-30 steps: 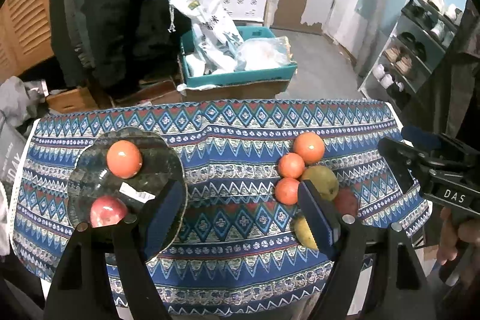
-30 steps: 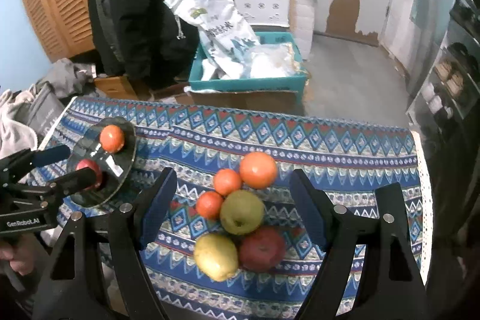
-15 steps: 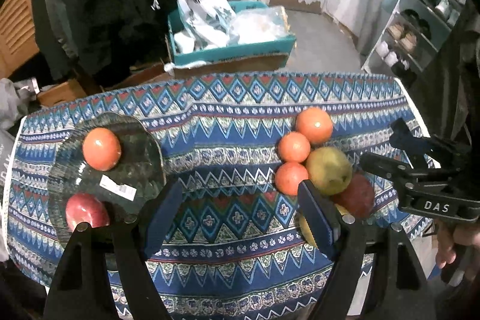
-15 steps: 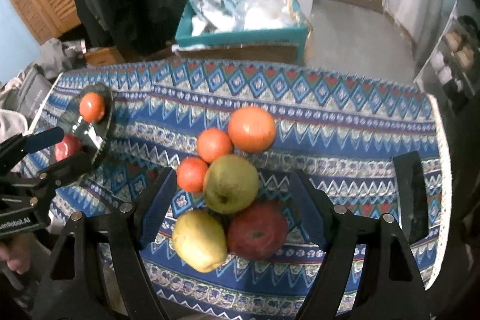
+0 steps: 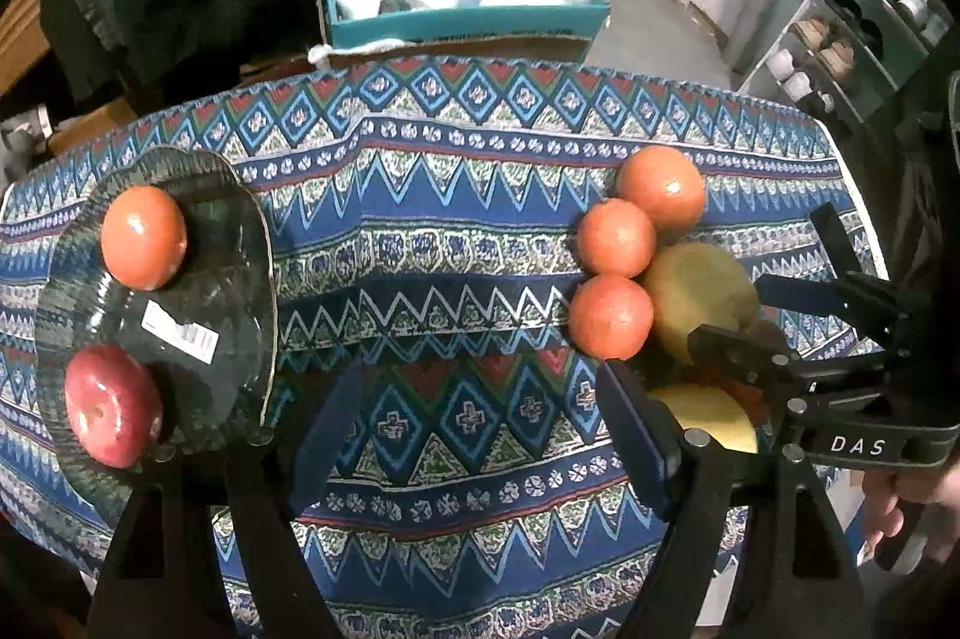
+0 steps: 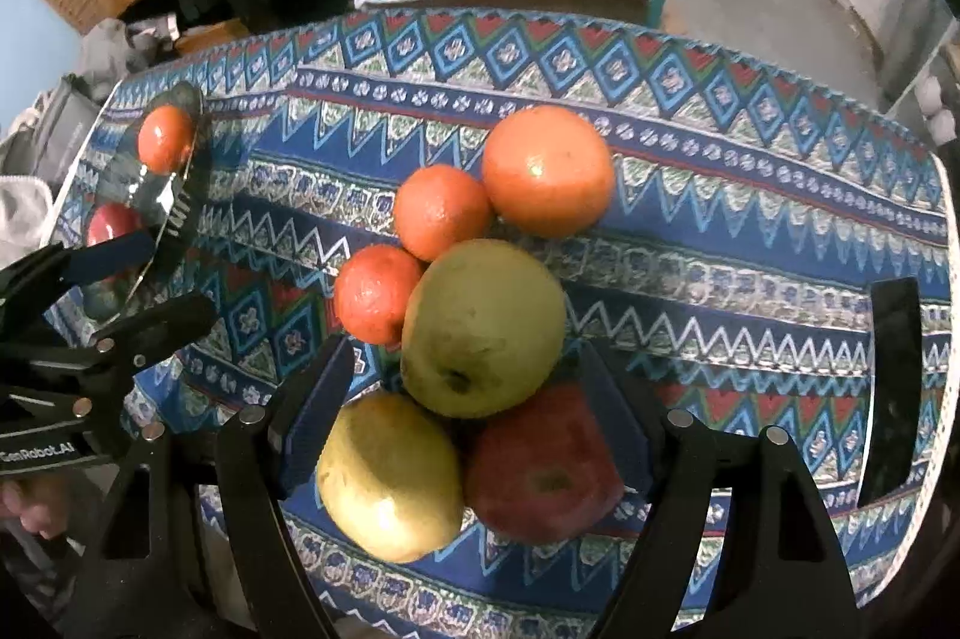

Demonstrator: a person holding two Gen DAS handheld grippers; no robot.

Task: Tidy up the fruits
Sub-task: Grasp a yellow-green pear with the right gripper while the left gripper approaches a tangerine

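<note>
Hovering above the fruit heap, the right gripper [image 6: 462, 399] holds its fingers [image 6: 312, 411] apart and empty, with the green pear [image 6: 483, 327], the yellow pear [image 6: 390, 477] and the red apple [image 6: 543, 465] lying between and below them, none pressed by a pad. Just beyond those fingers sit three oranges [image 6: 546, 171], touching one another in a row. The left gripper [image 5: 474, 435] has its fingers [image 5: 636, 435] wide over bare patterned cloth [image 5: 456, 231] on the worktop, gripping nothing. Off its left finger lies the glass plate [image 5: 234, 291], carrying an orange fruit [image 5: 143, 237] and a second red apple [image 5: 111, 405]. Beyond the worktop's far edge stands a teal box [image 5: 468, 21] of bags.
</note>
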